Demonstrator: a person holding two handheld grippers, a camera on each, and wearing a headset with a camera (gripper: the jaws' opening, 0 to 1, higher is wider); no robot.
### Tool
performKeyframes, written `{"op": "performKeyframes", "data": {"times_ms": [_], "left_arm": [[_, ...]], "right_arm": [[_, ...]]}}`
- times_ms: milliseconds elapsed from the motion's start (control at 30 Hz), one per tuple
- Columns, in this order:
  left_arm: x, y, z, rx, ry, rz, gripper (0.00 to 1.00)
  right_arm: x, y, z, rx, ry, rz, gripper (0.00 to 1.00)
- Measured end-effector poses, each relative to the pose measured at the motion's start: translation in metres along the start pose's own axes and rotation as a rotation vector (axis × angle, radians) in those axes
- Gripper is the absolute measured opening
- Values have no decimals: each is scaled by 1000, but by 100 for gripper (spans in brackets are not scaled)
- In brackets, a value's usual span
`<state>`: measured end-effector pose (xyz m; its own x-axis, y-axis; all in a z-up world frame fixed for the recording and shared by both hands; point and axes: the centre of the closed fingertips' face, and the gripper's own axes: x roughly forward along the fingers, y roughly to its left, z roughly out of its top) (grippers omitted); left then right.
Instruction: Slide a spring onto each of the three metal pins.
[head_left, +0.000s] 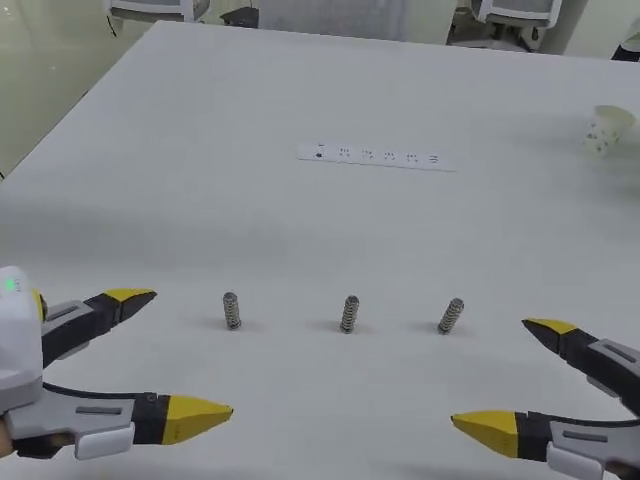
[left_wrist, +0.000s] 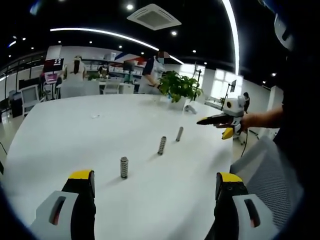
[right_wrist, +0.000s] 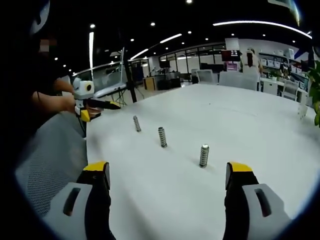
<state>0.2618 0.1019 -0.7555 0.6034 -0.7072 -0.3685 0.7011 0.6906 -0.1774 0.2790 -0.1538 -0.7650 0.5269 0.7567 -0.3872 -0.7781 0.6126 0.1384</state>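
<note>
Your left tongs (head_left: 190, 352) & right tongs (head_left: 490, 372) both gape wide, empty. The 3 springs (head_left: 349, 314) stand btwn them, just ahead of the tips, apparently on their pins. Looks done; back off w/o bumping them.

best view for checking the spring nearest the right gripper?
Right gripper view: the right spring stands closest to the camera there, seen side-on, with its coils distinct. The head view shows it from above and smaller. The left gripper view shows it as the farthest of the three, small, with coils hard to make out.
</note>
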Motion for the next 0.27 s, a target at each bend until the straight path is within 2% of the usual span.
{"op": "performKeyframes", "data": {"times_ms": [67, 267], "left_arm": [[-2, 0, 2, -3, -9, 0, 98], [-4, -3, 5, -40, -37, -13, 98]], "right_arm": [[-2, 2, 3, 6, -24, 15, 99], [-6, 3, 3, 10, -19, 48, 99]]}}
